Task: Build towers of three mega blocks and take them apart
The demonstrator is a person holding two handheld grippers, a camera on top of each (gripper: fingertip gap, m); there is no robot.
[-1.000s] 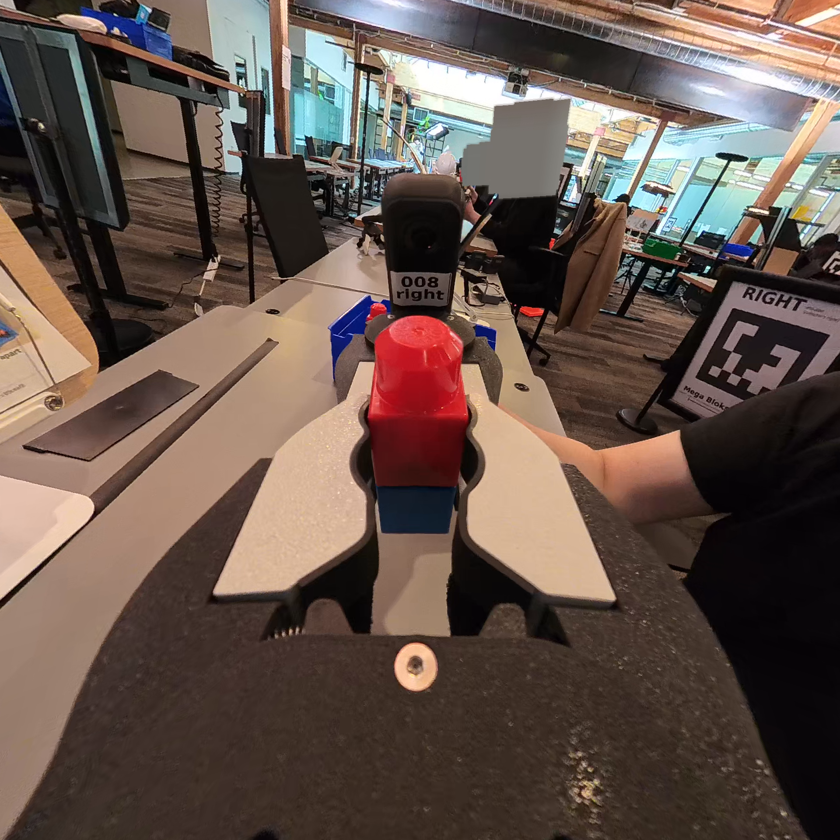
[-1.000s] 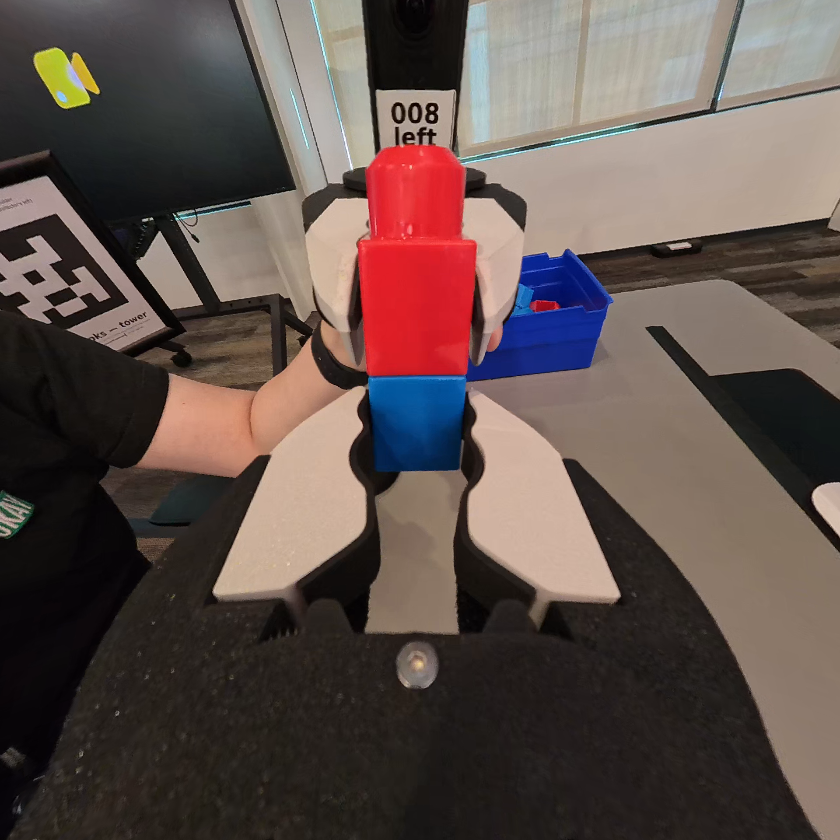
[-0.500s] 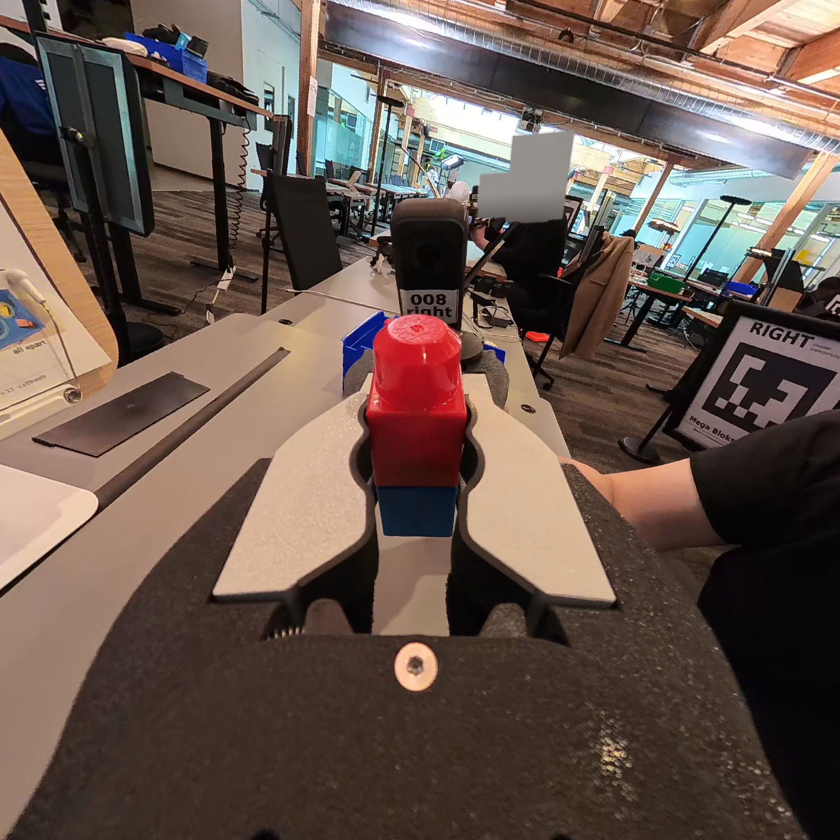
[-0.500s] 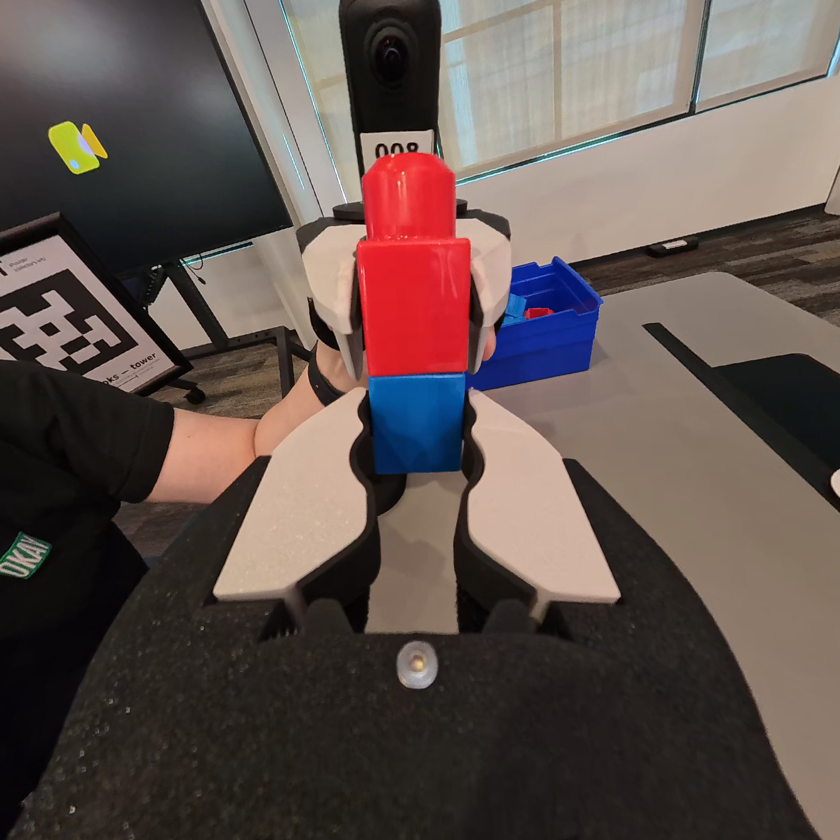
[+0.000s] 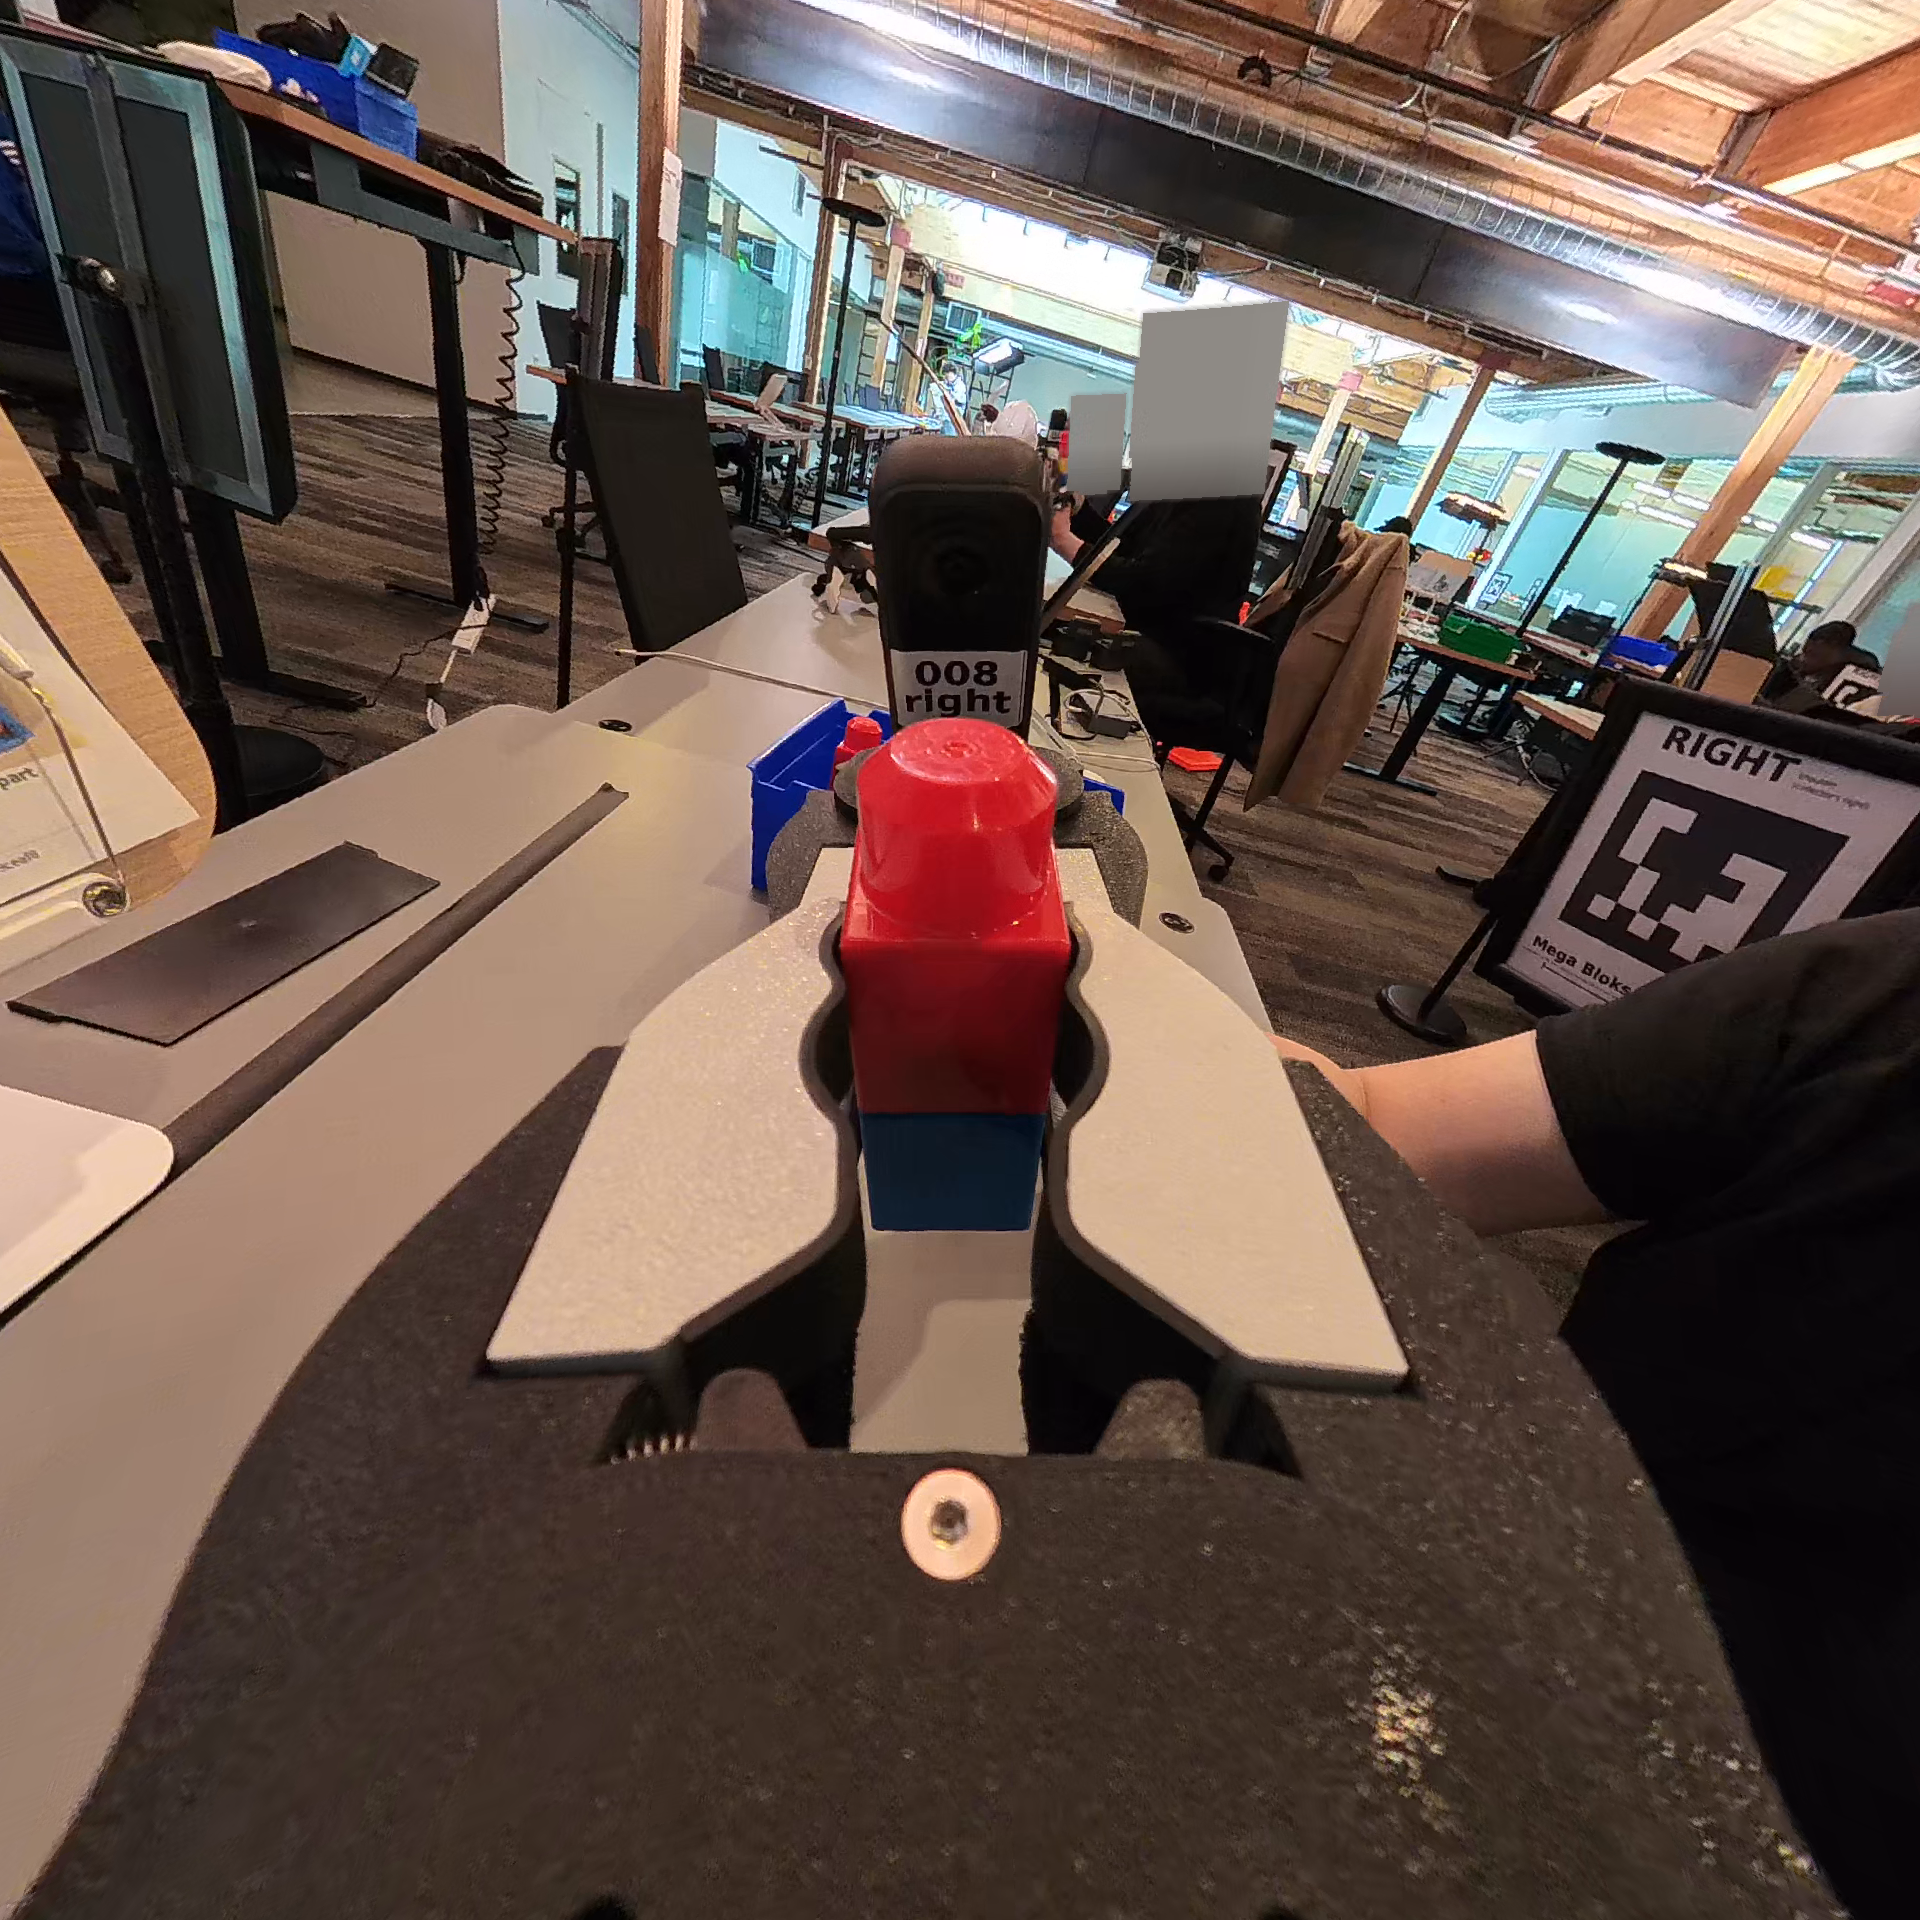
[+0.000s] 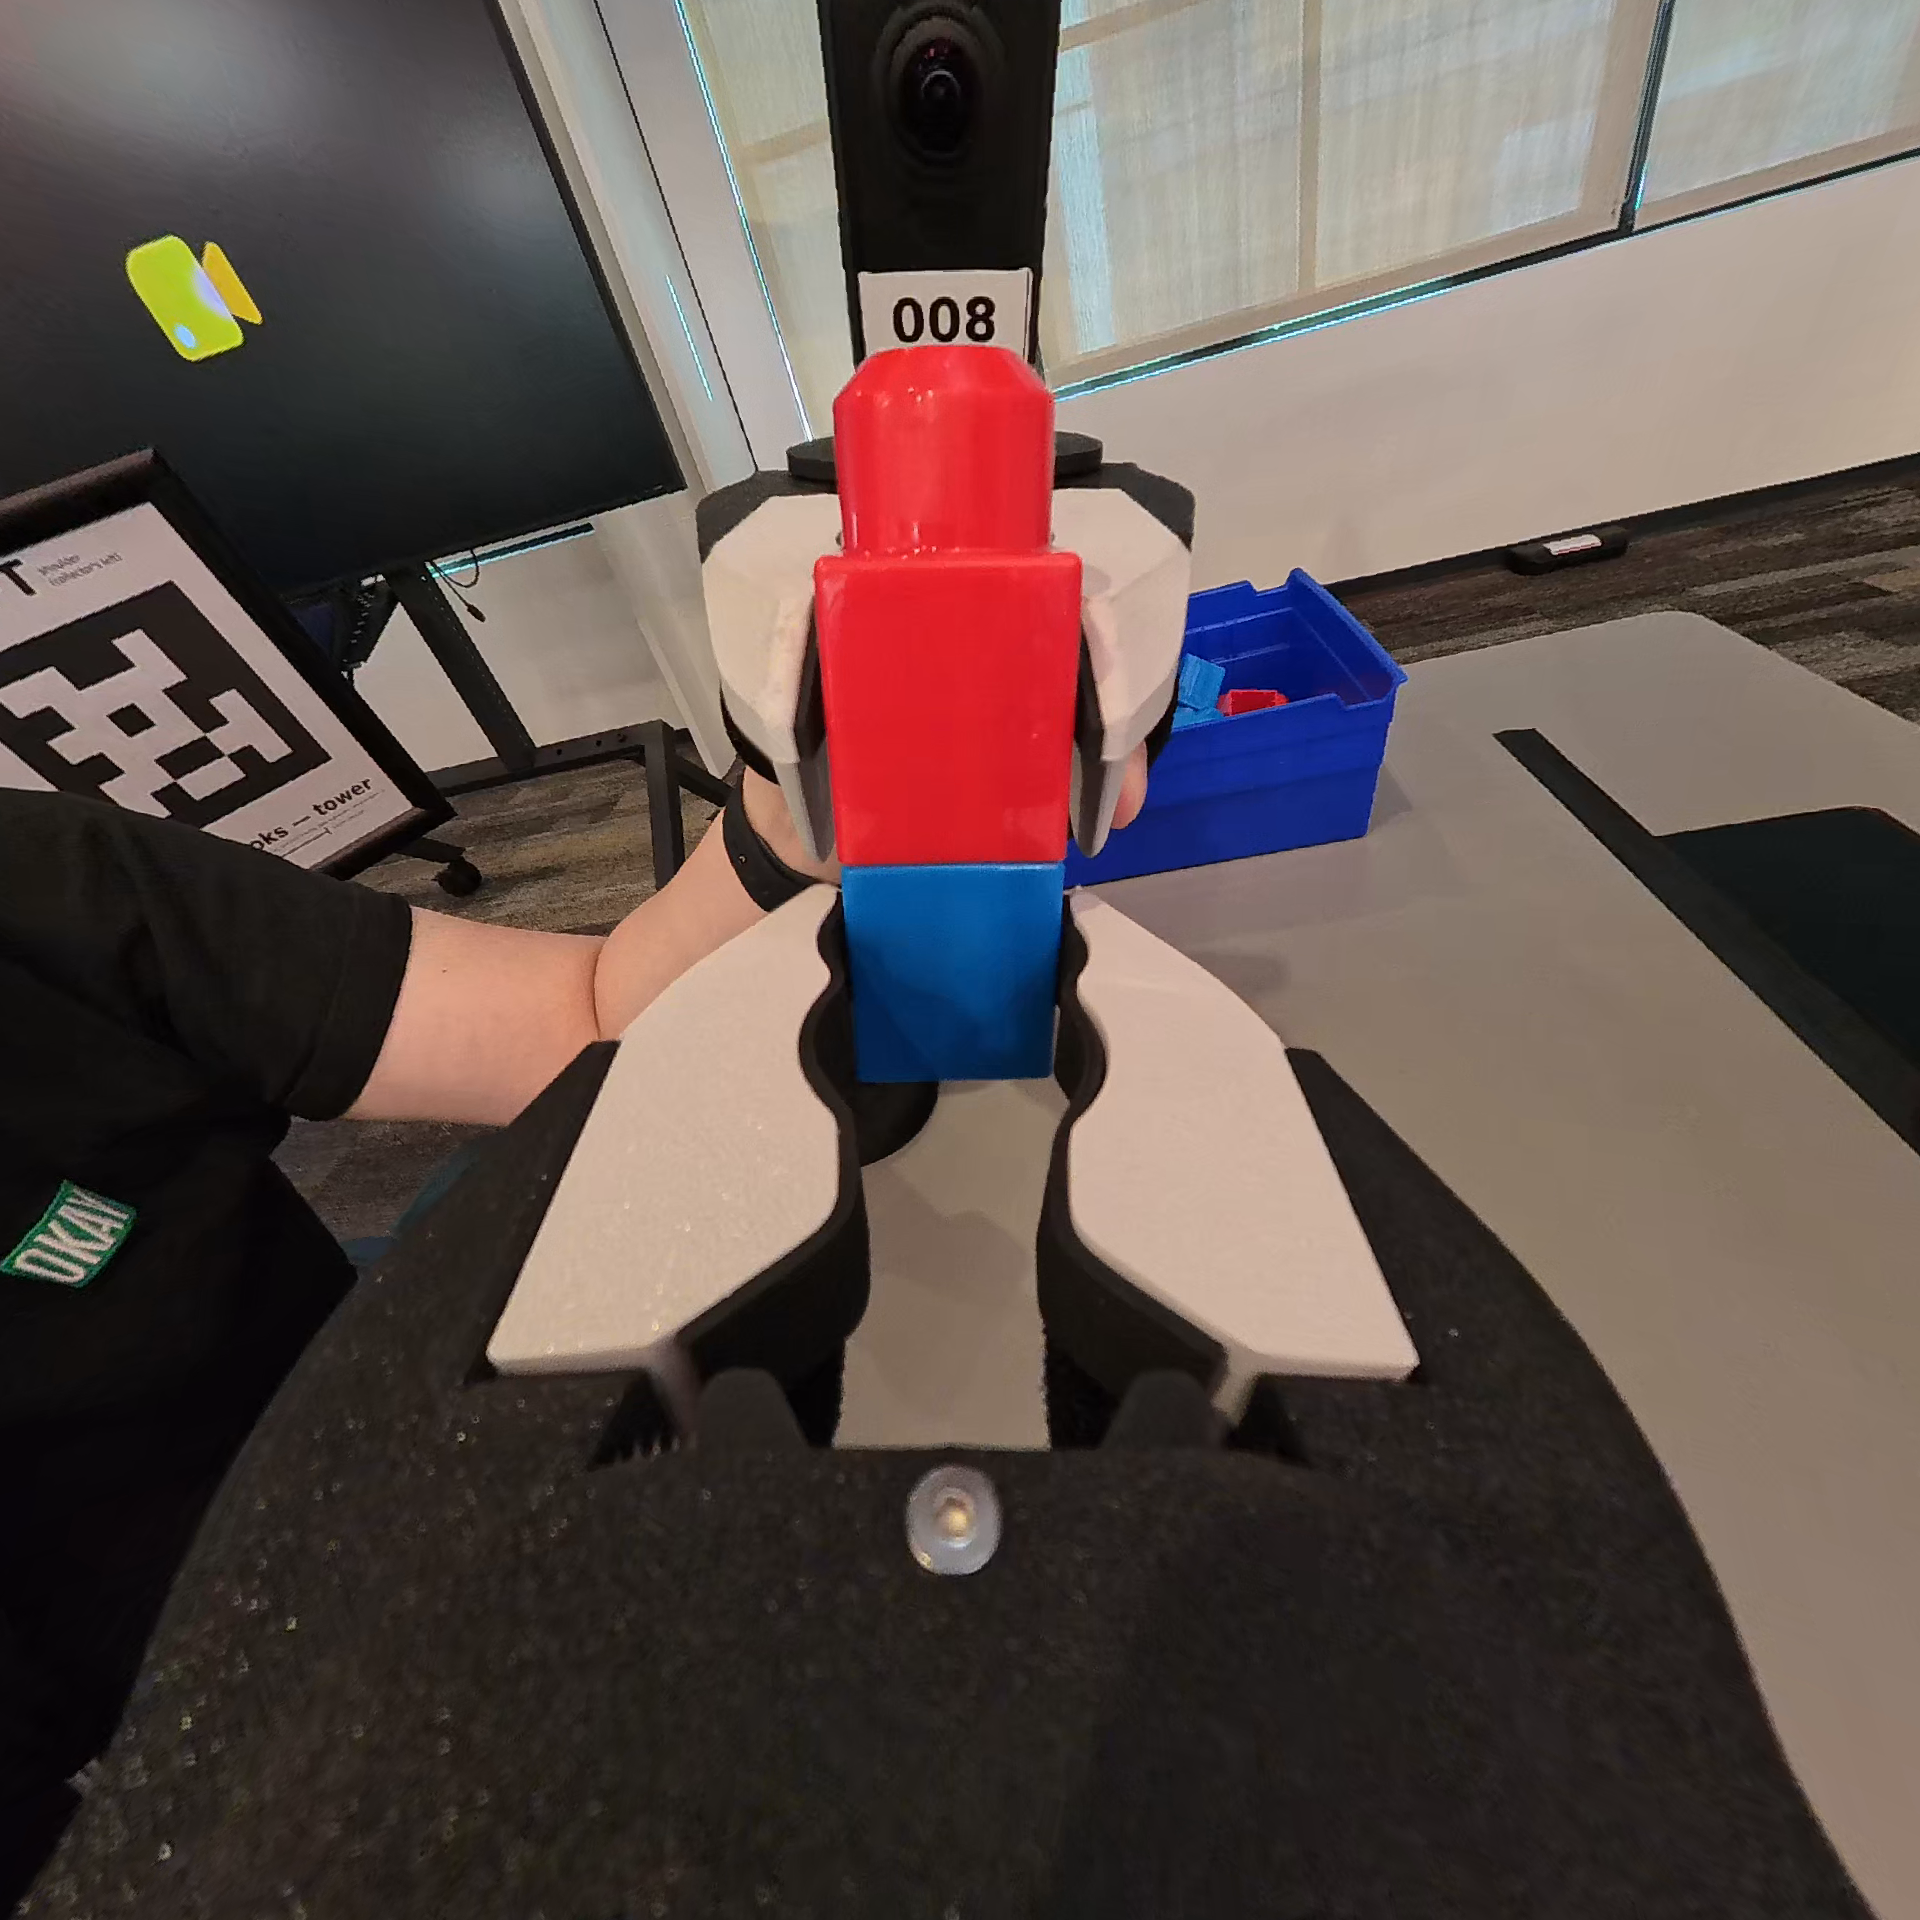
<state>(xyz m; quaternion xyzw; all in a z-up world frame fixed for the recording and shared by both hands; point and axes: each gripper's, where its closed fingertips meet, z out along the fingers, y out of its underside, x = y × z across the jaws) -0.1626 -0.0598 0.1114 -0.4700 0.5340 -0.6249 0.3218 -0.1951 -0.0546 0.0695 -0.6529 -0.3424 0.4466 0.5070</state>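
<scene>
Two-block stack (image 6: 951, 810) higher off table (image 6: 1455, 935)

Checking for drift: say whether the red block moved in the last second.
No: the red block stays put in the right wrist view, its base level with the bin's base.

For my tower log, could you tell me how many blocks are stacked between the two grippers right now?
2: a red block on top, held by the left gripper, and a blue block beneath, held by the right gripper. More blocks lie in the blue bin.

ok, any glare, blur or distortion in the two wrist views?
Left wrist view: fisheye bends the ceiling beams, bright windows wash out, red block sharp. Right wrist view: soft highlights on the red block, blue block crisp, edges bowed.
</scene>
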